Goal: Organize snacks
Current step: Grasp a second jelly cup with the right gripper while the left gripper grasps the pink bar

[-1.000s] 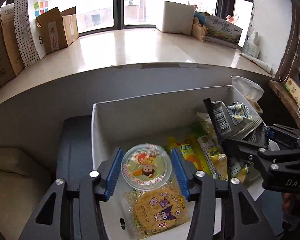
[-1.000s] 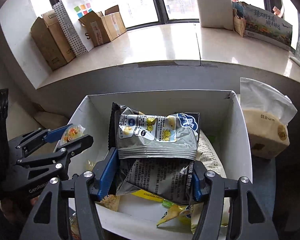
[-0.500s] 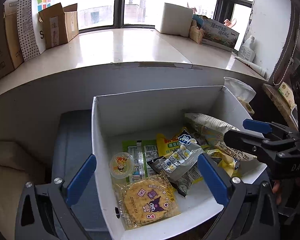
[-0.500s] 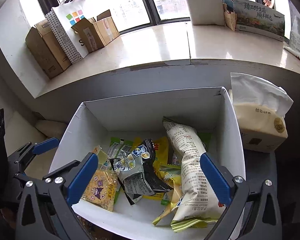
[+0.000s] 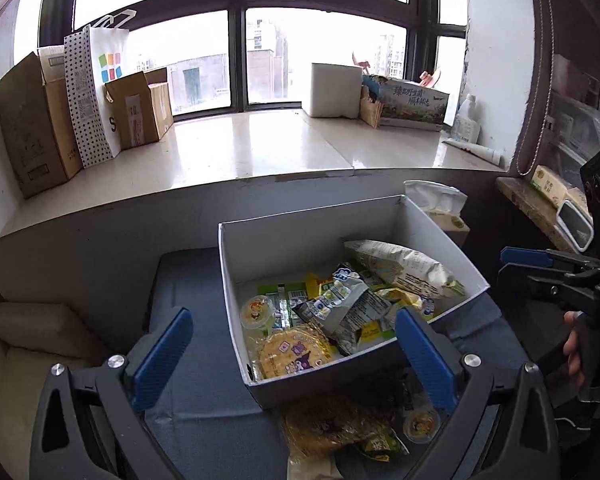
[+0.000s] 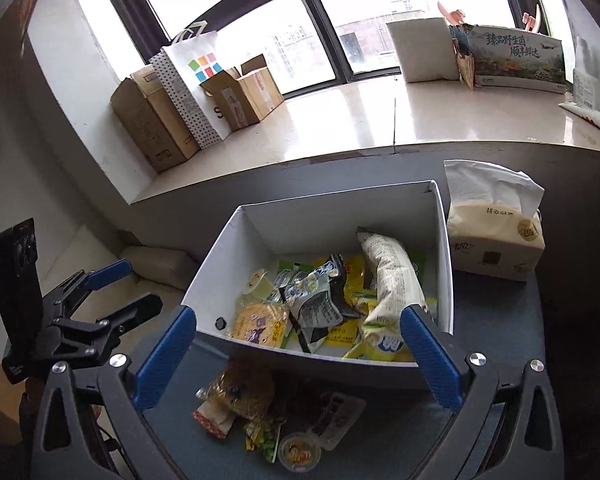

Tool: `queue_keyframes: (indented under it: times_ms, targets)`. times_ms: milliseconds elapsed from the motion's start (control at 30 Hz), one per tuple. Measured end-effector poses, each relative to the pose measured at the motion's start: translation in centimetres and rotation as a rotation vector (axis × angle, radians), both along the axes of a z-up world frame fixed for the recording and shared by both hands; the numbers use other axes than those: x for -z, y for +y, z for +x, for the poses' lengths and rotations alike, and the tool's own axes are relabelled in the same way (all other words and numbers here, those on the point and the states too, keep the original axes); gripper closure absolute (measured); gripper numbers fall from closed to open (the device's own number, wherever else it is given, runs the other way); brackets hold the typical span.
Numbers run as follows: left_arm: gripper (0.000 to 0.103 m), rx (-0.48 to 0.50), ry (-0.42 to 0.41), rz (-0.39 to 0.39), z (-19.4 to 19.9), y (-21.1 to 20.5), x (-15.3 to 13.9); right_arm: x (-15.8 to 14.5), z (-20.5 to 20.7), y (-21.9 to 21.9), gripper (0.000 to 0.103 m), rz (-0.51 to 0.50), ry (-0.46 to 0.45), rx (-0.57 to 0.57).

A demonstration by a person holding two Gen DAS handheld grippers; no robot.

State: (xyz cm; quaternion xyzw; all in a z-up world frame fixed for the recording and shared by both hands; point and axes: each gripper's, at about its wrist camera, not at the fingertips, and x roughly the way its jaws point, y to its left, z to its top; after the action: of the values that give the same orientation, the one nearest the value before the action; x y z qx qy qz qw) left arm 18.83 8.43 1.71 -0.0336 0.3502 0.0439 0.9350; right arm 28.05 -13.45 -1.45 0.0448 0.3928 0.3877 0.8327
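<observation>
Daylight is let in through a dark-framed window (image 5: 236, 40) above a pale, glossy sill (image 5: 260, 148). At the left of the sill, brown cardboard boxes (image 5: 32, 128) and a dotted paper bag (image 5: 96, 92) are lined up; further right, a white box (image 5: 332, 90) and a printed carton (image 5: 414, 104) are seen. Below the sill, a dark blue cloth-covered surface (image 5: 188, 280) is set against a grey wall, with a cream cushion (image 5: 28, 328) at its left edge.

The left gripper (image 5: 296, 354) is held with its blue-padded fingers spread wide, and nothing is gripped. A white cardboard box (image 6: 320, 208) is placed on the blue surface, and the snacks are gathered inside it: a small jelly cup (image 5: 256, 314), a round cracker packet (image 5: 292, 354), a grey crumpled bag (image 5: 344, 304) and a long pale bag (image 6: 388, 280) lying over yellow and green packets. More snacks (image 6: 240, 400) are left loose on the cloth in front of the box, among them a second jelly cup (image 6: 298, 450). The right gripper (image 6: 296, 354) is likewise opened wide and empty. A tissue pack (image 6: 496, 236) is stood just beside the box's right wall.

The loose snacks in front are partly hidden behind the gripper frames and darkened by shadow, so their labels cannot be read. The packets at the bottom of the box are mostly covered.
</observation>
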Motion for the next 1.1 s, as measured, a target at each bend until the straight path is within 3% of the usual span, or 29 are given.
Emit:
queue_keyframes:
  times_ms: [133, 233, 367, 467, 600, 867, 967, 1033, 1100]
  targets:
    - [0.000, 0.042, -0.041, -0.013, -4.7, -2.0, -0.8, -0.4, -5.1, -2.2, 0.000, 0.027, -0.040, -0.050]
    - [0.000, 0.064, -0.051, -0.032, -8.1, -3.3, -0.4, 0.4, -9.2, -3.5, 0.000, -0.018, -0.071, -0.074]
    - [0.000, 0.052, -0.023, -0.040, -11.4, -4.6, 1.5, 4.0, -13.6, -4.9, 0.000, -0.117, -0.100, -0.048]
    - [0.000, 0.038, 0.015, -0.072, -12.9, -4.8, 3.3, 7.3, -14.7, -5.3, 0.000, -0.154, -0.069, -0.053]
    - [0.000, 0.057, 0.049, -0.046, -14.4, -5.5, 5.1, 10.4, -14.5, -4.6, 0.000, -0.187, -0.039, -0.073]
    - [0.000, 0.145, 0.123, -0.095, -15.5, -7.1, 8.1, 13.0, -11.7, 1.2, 0.001, -0.228, -0.083, -0.213]
    - [0.000, 0.148, 0.144, -0.101, -15.7, -7.3, 8.8, 13.8, -10.2, 3.1, 0.007, -0.266, -0.098, -0.243]
    - [0.000, 0.144, 0.154, -0.096, -15.7, -7.3, 9.1, 14.3, -9.2, 3.9, 0.022, -0.299, -0.087, -0.243]
    - [0.000, 0.148, 0.151, -0.111, -15.8, -7.1, 9.2, 14.7, -8.5, 4.4, 0.028, -0.303, -0.062, -0.253]
